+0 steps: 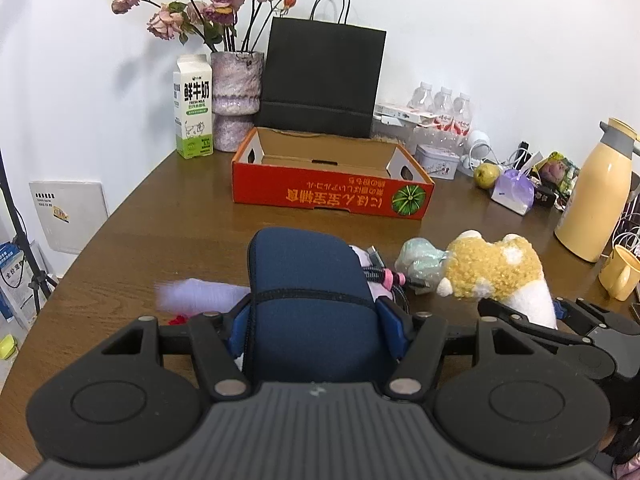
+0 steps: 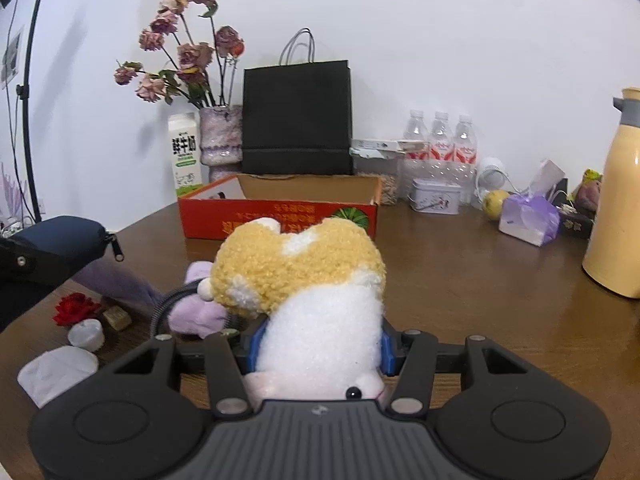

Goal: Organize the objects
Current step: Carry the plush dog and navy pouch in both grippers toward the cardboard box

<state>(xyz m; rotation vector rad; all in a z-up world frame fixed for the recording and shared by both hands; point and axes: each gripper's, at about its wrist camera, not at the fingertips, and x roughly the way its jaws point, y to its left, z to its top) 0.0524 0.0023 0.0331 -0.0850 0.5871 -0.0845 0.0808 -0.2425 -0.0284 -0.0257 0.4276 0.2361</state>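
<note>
Left claw [image 1: 316,320]: it is gripping a navy zip pouch [image 1: 308,280], blue pads pressing both sides, and is carrying it clear of the brown surface [image 1: 160,208].

Under the pouch: a lilac plush [image 1: 200,292] is lying on the surface, blurred in the left view; a red fabric rose [image 2: 74,307] and some small white bits are sitting beside it in the right view.

Middle pile: braided cables with pink plugs [image 1: 384,276] and a pale green crinkly bundle [image 1: 420,260] are lying between the 2 claws, not yet picked up.

Right claw [image 2: 320,352]: it is clamping the white body of a yellow-and-white plush toy [image 2: 304,280], whose woolly yellow end is pointing toward the box.

Target, as I judge it: the open orange cardboard box [image 1: 332,192] is standing farther back on the surface, in front of a black paper bag [image 1: 320,80]; what I can see of the inside is looking empty.

Step in hand: both items are being held aloft, near the box but not over it, so this is looking like the carry phase of tidying.

Next move: each claw is needing to travel forward over the box's near wall, come down inside, then release; the 2 loads are wanting separate spots so they are not colliding.
</note>
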